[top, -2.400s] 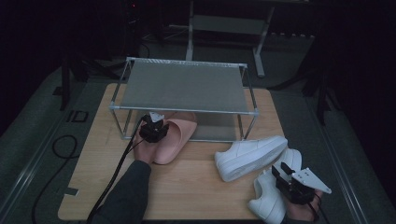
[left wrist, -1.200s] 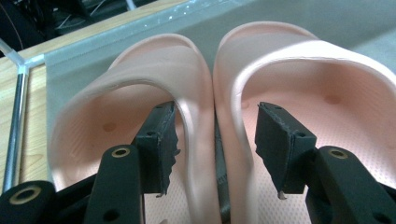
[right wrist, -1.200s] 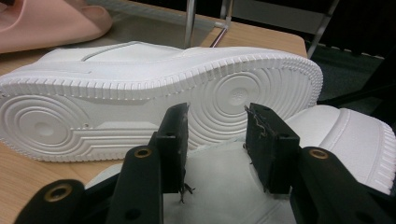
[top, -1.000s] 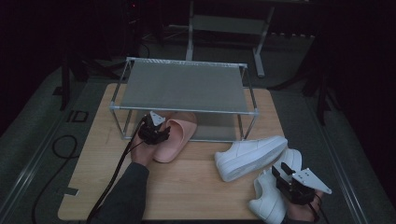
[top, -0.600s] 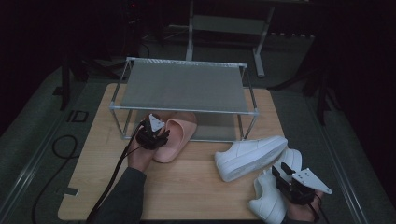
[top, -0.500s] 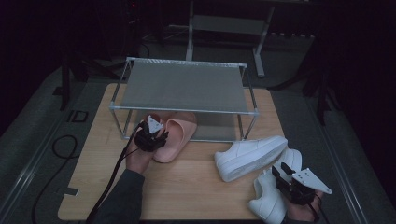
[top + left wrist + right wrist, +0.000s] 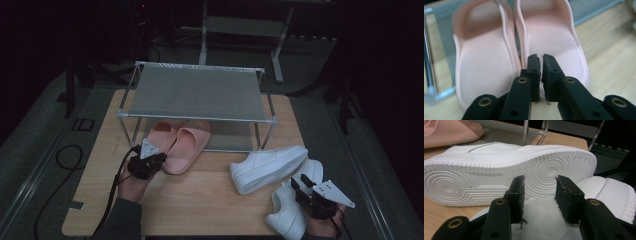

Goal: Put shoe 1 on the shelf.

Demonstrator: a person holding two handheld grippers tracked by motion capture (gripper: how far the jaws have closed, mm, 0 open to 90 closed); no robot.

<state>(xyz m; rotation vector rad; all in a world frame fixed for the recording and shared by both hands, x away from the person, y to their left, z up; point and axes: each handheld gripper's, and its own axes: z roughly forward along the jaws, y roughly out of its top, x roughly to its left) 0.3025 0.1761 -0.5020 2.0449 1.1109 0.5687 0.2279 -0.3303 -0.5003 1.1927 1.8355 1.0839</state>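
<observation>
Two pink slippers lie side by side with their toes under the metal rack: the left slipper (image 7: 159,134) (image 7: 481,55) and the right slipper (image 7: 189,144) (image 7: 554,37). My left gripper (image 7: 160,158) (image 7: 539,58) sits just short of their heels, its jaws shut with a thin slit and nothing between them. One white sneaker (image 7: 267,167) (image 7: 499,170) lies on its side, sole facing my right gripper. That right gripper (image 7: 299,183) (image 7: 540,182) is open above the second white sneaker (image 7: 292,212) (image 7: 609,192) at the table's front right.
The metal rack (image 7: 195,92) with a mesh shelf stands at the back of the wooden table (image 7: 200,200). A black cable (image 7: 112,195) trails from the left gripper along the forearm. Dark floor surrounds the table.
My left gripper has drawn back toward the person and to the left, off the slippers. The right gripper and both sneakers have stayed put.
</observation>
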